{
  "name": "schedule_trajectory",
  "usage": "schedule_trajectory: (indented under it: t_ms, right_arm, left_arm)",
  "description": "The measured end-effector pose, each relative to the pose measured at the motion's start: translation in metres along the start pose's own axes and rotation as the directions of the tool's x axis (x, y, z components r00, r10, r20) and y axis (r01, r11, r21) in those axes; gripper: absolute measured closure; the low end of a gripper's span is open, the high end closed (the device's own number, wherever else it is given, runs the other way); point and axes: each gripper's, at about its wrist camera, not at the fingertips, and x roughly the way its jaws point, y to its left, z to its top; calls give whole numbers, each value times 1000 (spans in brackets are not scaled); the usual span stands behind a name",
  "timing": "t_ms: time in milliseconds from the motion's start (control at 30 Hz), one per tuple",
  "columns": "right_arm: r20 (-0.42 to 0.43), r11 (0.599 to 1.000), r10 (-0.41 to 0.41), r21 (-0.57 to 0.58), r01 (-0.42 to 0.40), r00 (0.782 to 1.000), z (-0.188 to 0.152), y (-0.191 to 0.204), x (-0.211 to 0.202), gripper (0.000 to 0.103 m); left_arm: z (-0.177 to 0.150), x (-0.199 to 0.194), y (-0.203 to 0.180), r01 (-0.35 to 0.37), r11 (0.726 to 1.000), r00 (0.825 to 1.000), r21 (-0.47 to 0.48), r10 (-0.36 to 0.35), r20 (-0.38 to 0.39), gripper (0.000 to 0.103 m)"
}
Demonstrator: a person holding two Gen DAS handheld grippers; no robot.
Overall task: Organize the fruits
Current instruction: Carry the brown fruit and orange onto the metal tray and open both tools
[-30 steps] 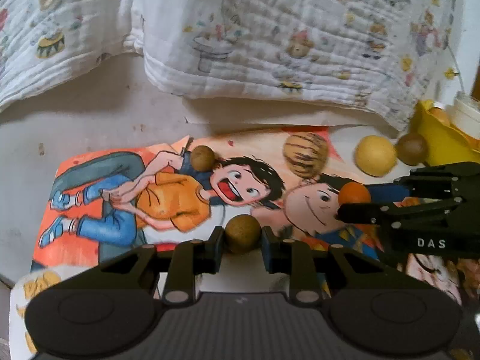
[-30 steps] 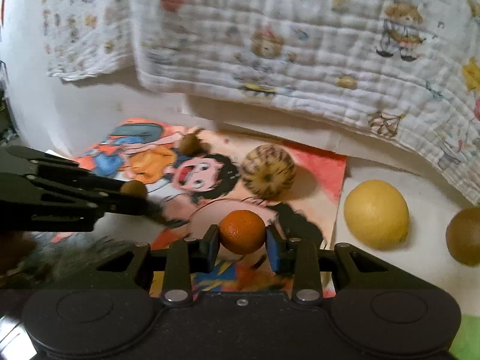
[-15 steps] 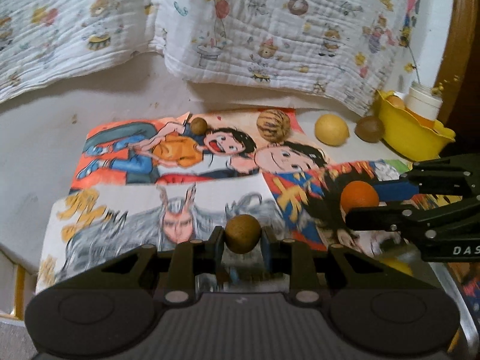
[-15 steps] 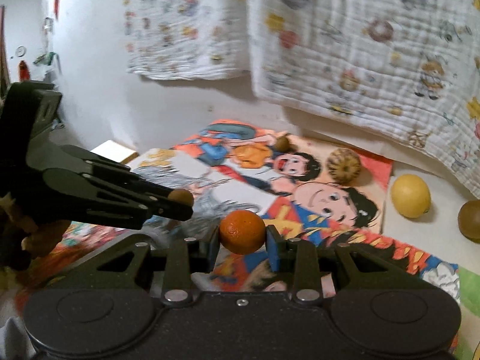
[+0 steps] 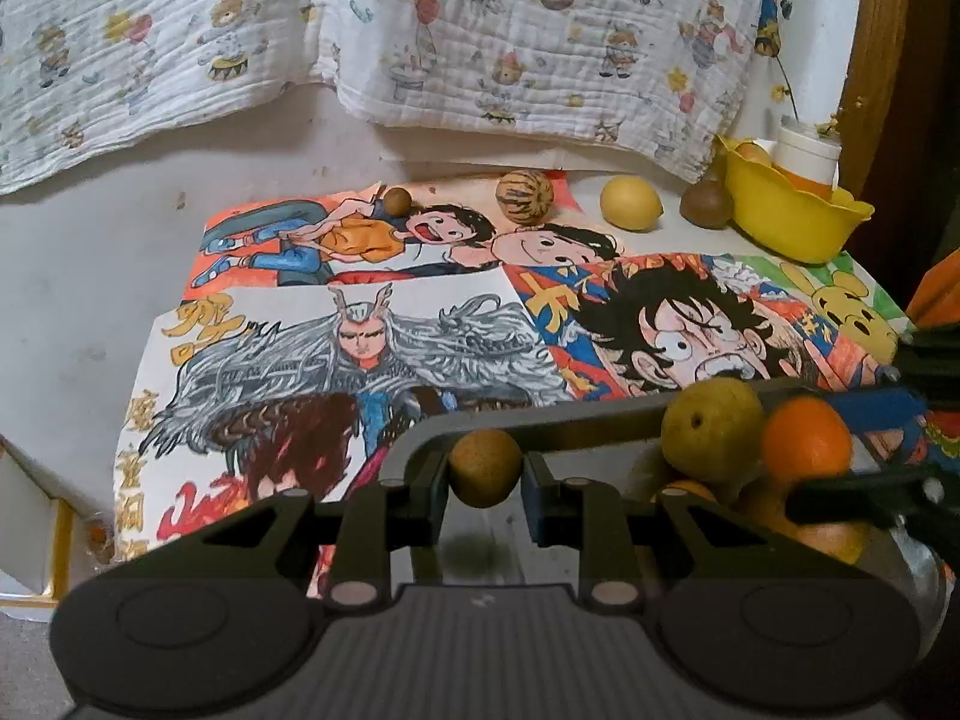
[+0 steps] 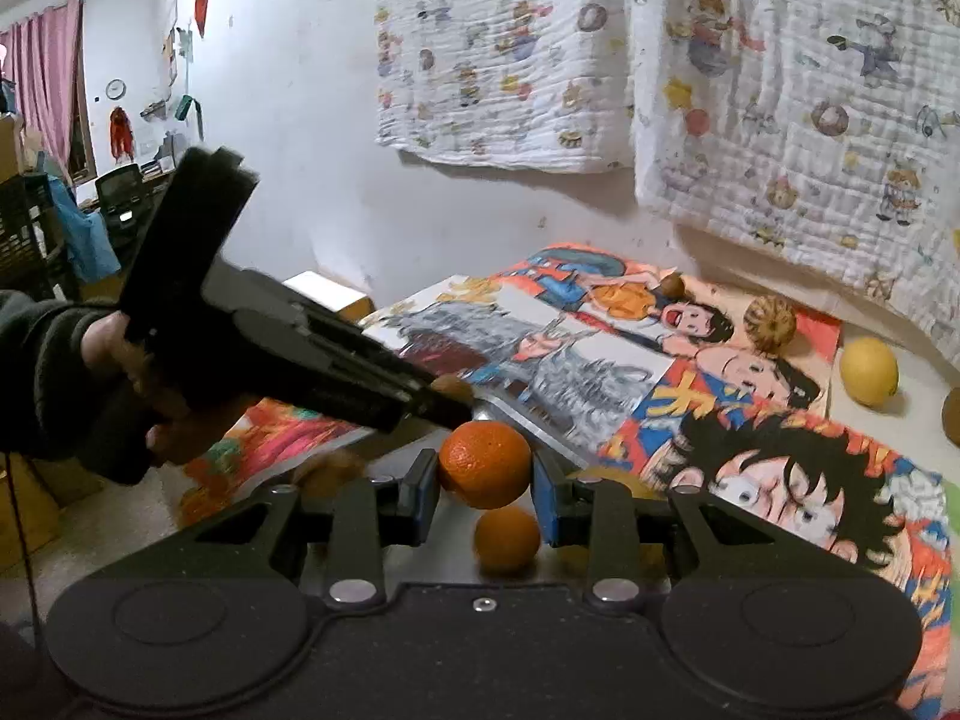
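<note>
My left gripper (image 5: 486, 476) is shut on a small round brown fruit (image 5: 485, 467) and holds it over the near-left corner of a grey metal tray (image 5: 540, 414). My right gripper (image 6: 485, 480) is shut on an orange (image 6: 485, 462) above the same tray; the orange also shows in the left wrist view (image 5: 807, 438). In the tray lie a yellow-green fruit (image 5: 711, 429) and a smaller orange (image 6: 507, 540). At the back of the table lie a small brown fruit (image 5: 397, 201), a striped round fruit (image 5: 524, 196), a lemon (image 5: 630, 203) and a kiwi (image 5: 706, 204).
Colourful cartoon posters (image 5: 372, 354) cover the table. A yellow bowl (image 5: 786, 219) with a white cup (image 5: 807, 156) stands at the back right. A patterned white cloth (image 5: 480, 42) hangs on the wall behind. A white box (image 5: 30, 516) sits off the left edge.
Both grippers have pulled back from the far end of the table to the near side, each still holding its fruit. They now hang over the tray, which has come into view.
</note>
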Motion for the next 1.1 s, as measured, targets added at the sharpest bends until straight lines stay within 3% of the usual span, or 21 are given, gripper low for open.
schedule_trajectory:
  t_ms: [333, 567, 700, 1100]
  right_arm:
    - [-60, 1000, -17, -26, 16, 998, -24, 31, 2, 68]
    - [-111, 997, -32, -72, 25, 993, -31, 44, 14, 68]
    - [-128, 999, -18, -37, 13, 992, -37, 42, 24, 68]
    - [-124, 986, -111, -140, 93, 986, -43, 56, 30, 67]
  left_arm:
    - [-5, -3, -12, 42, 998, 999, 46, -42, -16, 75]
    - [-11, 3, -4, 45, 998, 996, 33, -43, -74, 74]
    - [-12, 8, 0, 45, 999, 993, 26, -41, -111, 74]
    - [-13, 13, -3, 38, 998, 992, 52, -31, -126, 74]
